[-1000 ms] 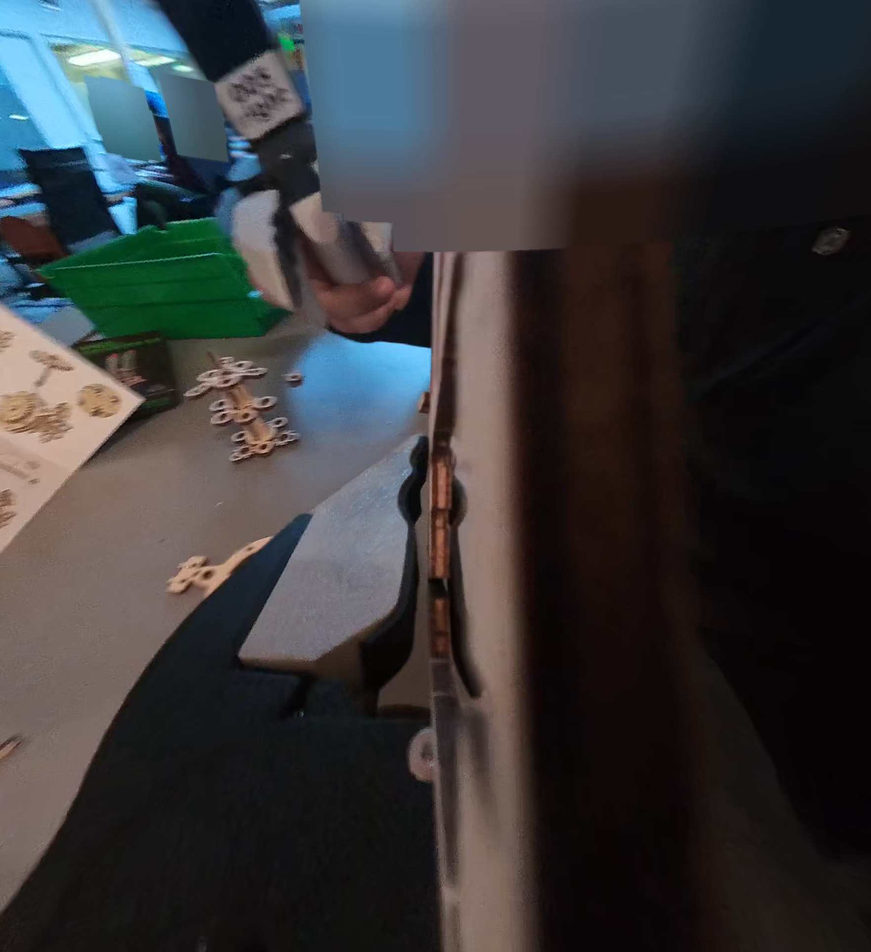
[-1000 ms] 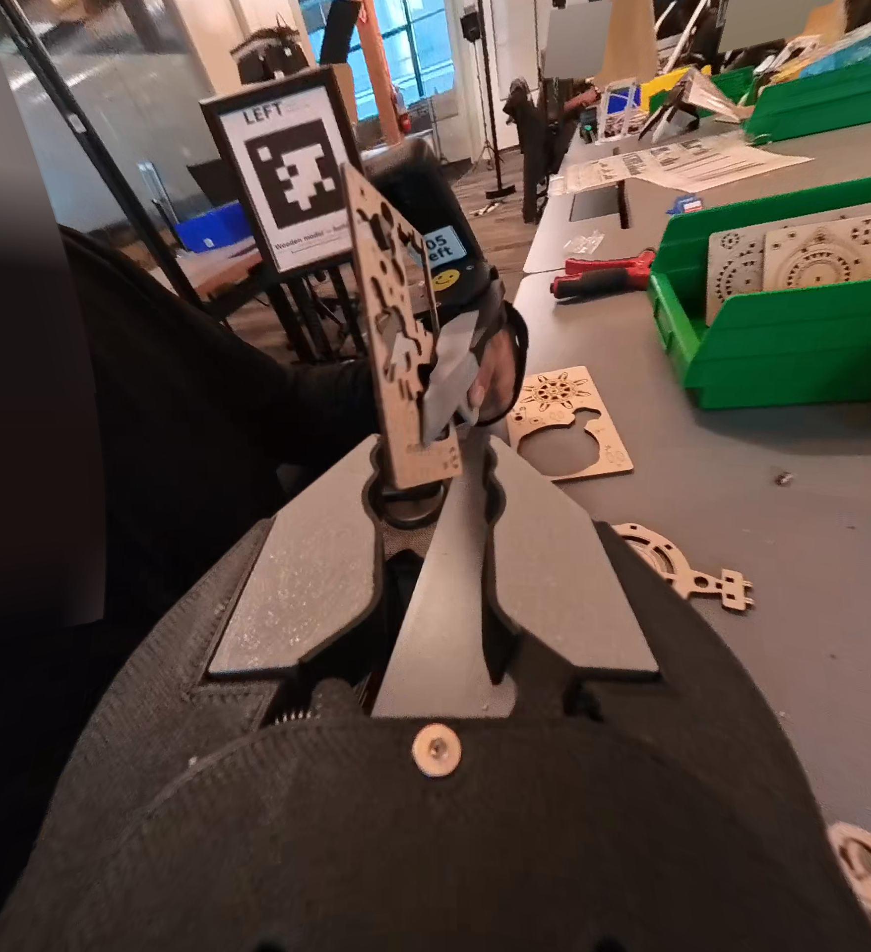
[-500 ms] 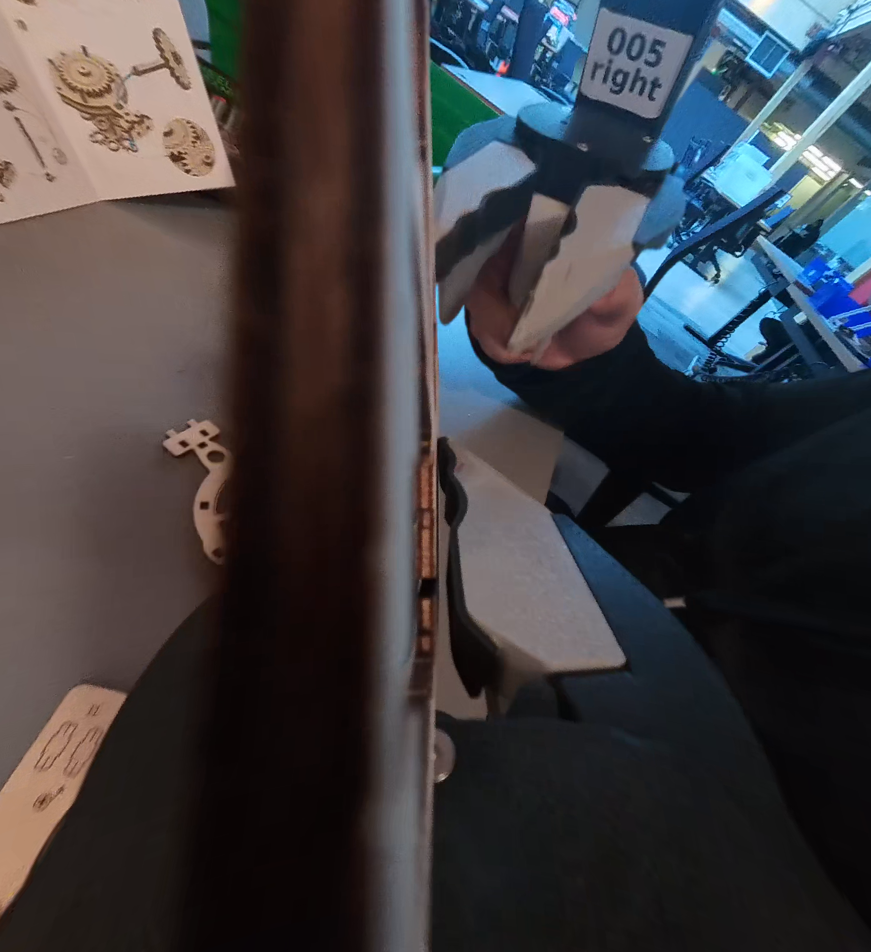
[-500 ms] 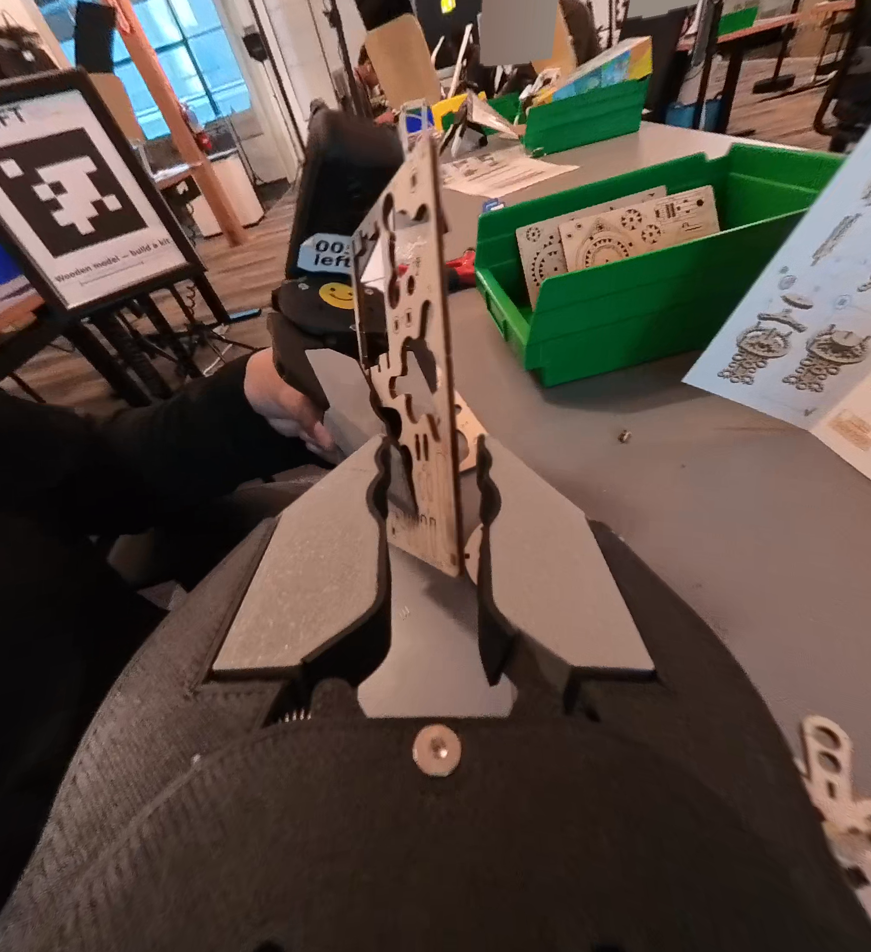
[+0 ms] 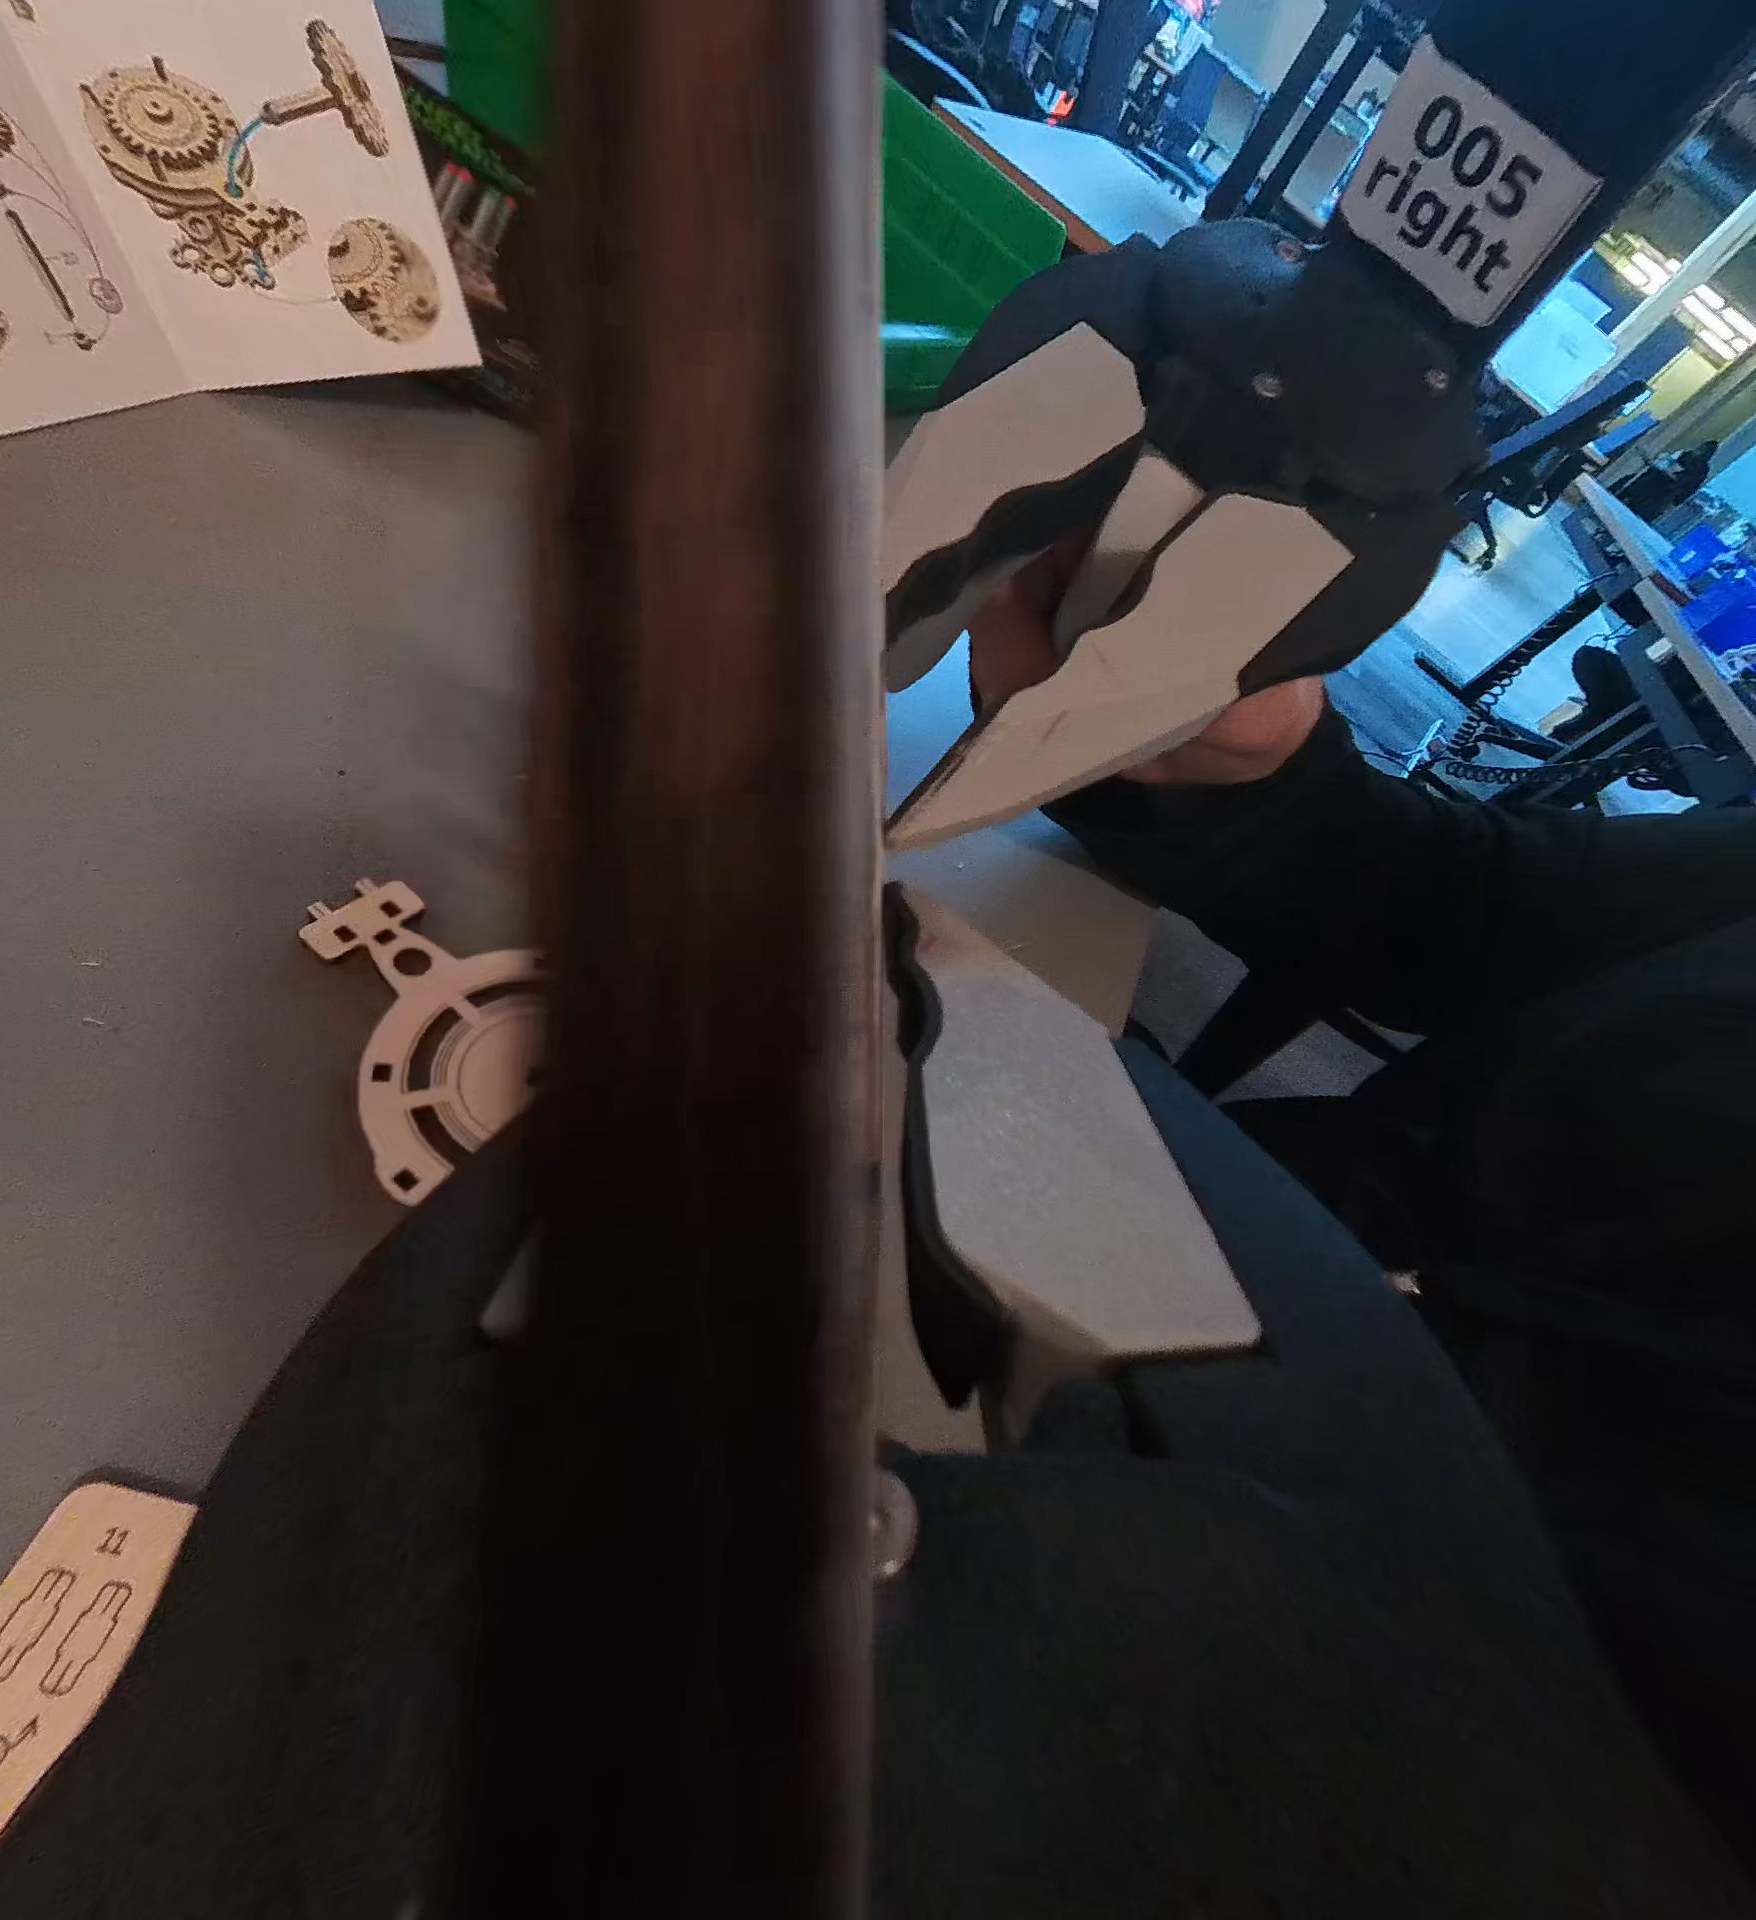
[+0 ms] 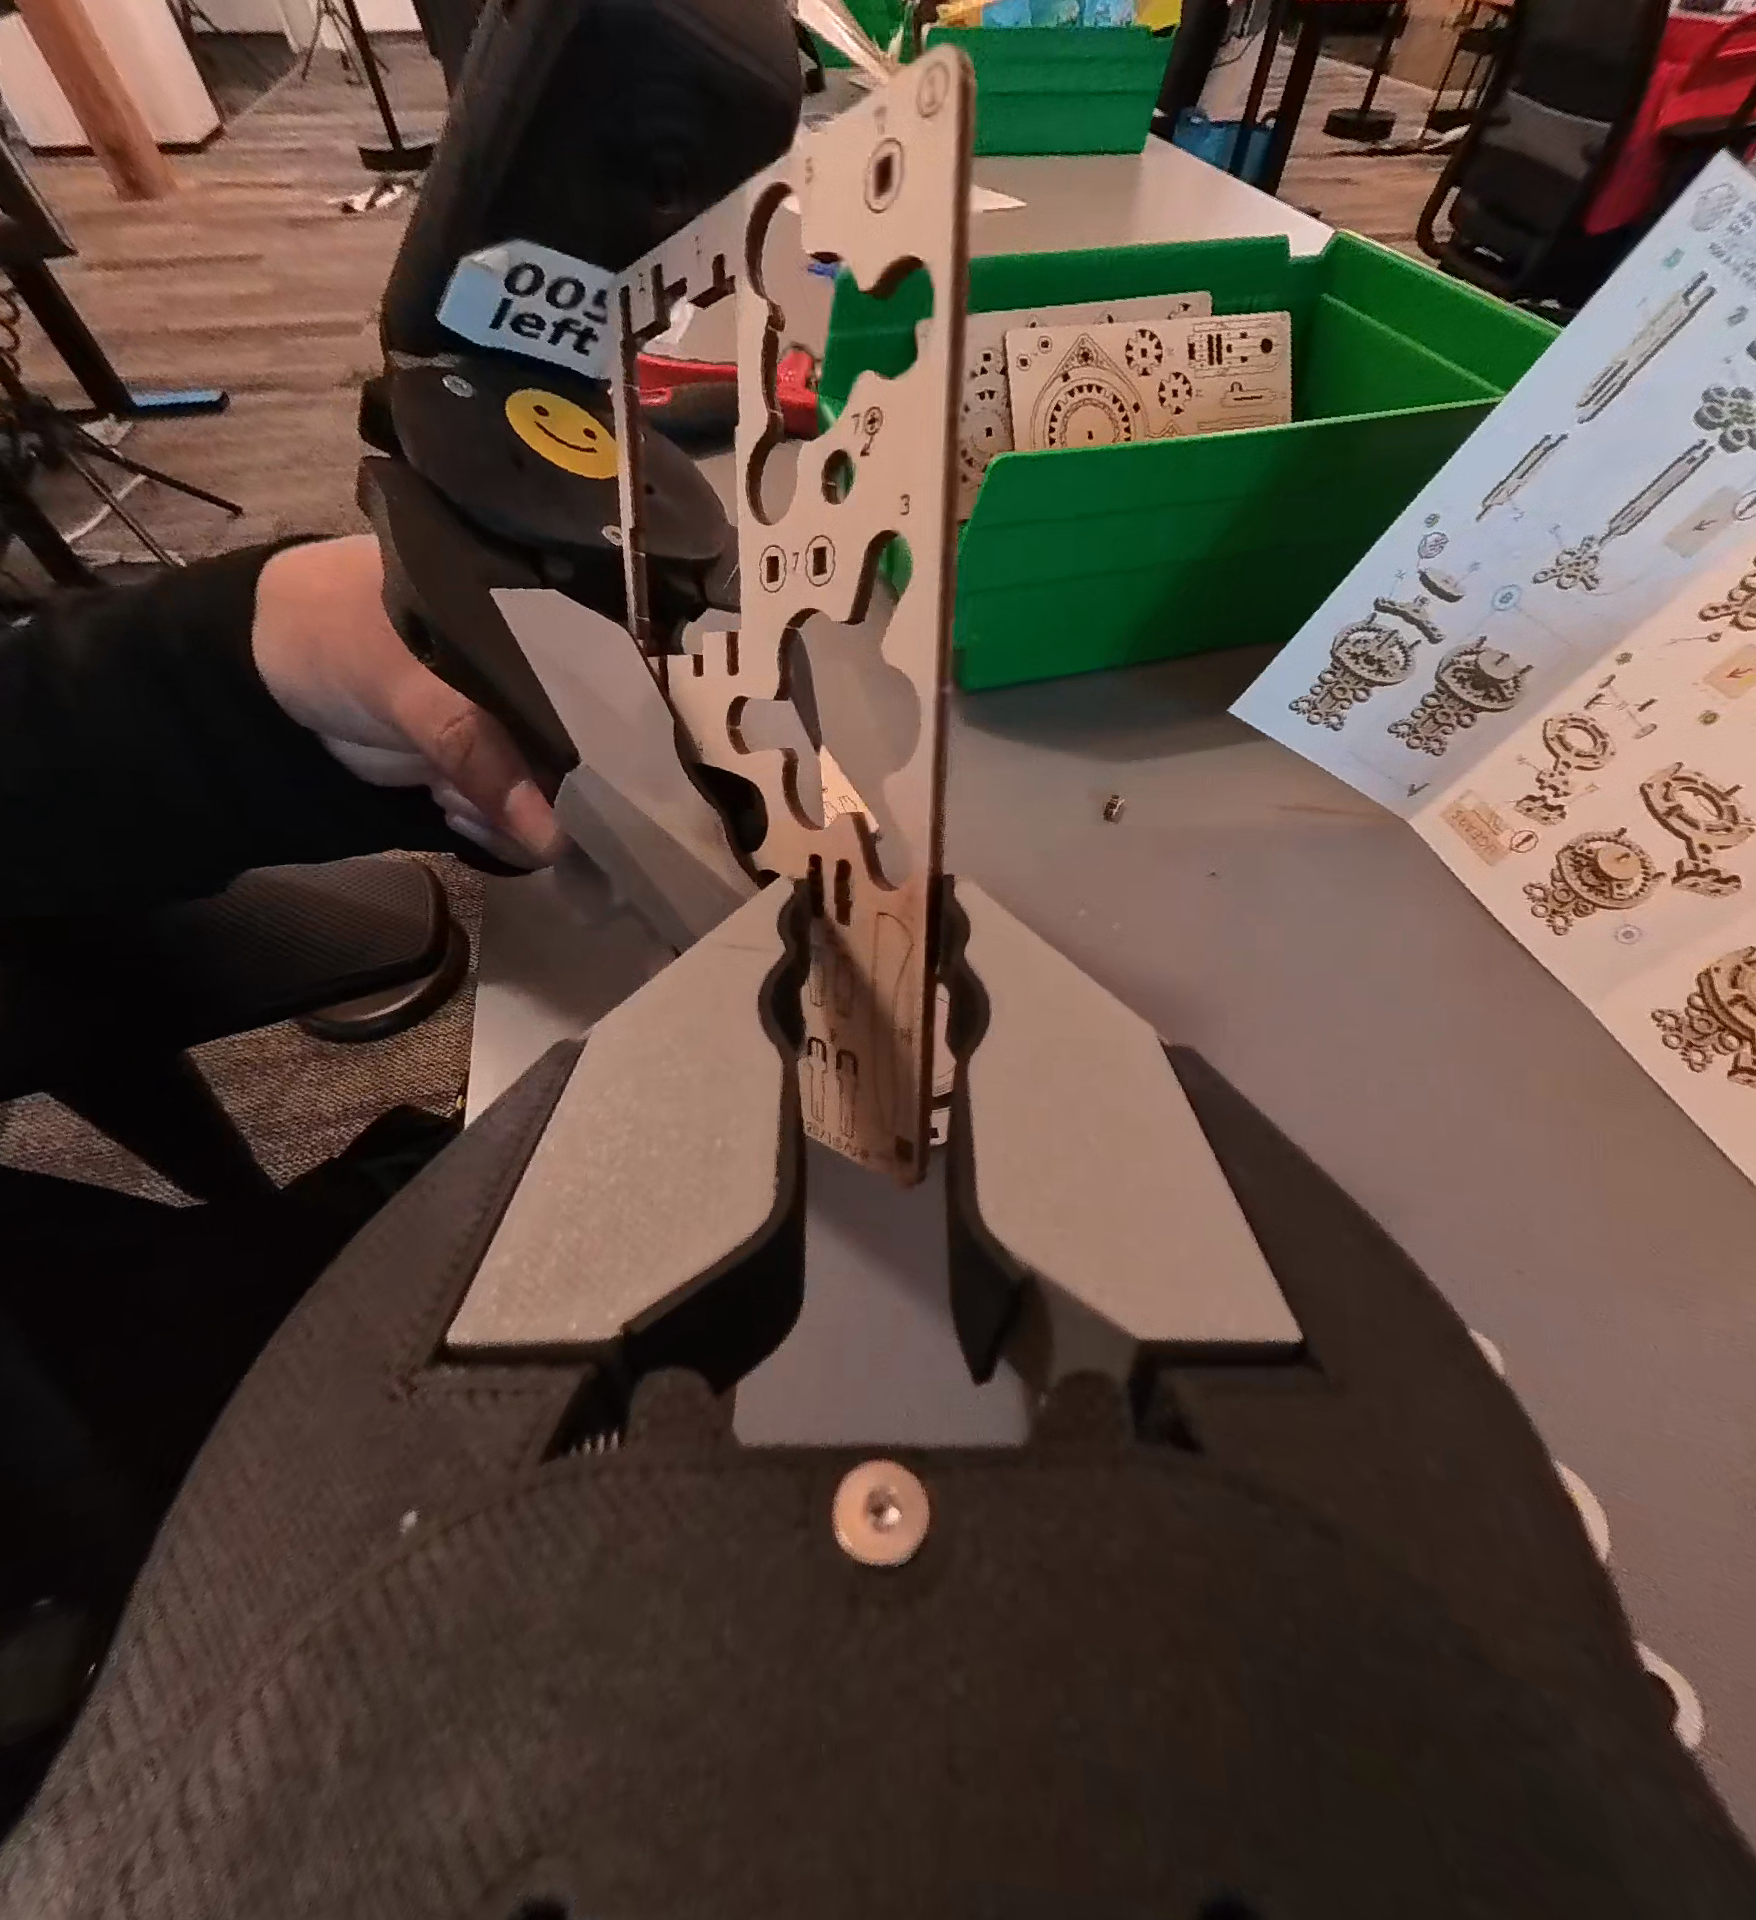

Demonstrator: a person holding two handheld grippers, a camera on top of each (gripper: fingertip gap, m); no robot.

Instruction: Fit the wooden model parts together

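A thin wooden sheet (image 6: 853, 520) with punched-out holes stands upright between both grippers. My left gripper (image 6: 666, 665) is shut on its left edge, with a hand on the handle. In the left wrist view the sheet (image 5: 708, 935) is a dark blurred band seen edge-on. It hides one finger of my left gripper (image 5: 879, 914). My right gripper (image 6: 874, 914) has its jaws parted, and the sheet's lower end lies between them. The right gripper (image 5: 900, 748) also shows in the left wrist view, its tips against the sheet.
A green bin (image 6: 1217, 540) holds more wooden sheets (image 6: 1113, 384) at the back of the grey table (image 6: 1269, 935). An instruction sheet (image 6: 1632, 675) lies at the right. A loose ring part (image 5: 438, 1049) and another wooden sheet (image 5: 32, 1652) lie on the table.
Both grippers have swung round together over the table towards the bin and instruction sheet. The sheet's lower end now sits deeper between the right fingers. The left gripper still holds it.
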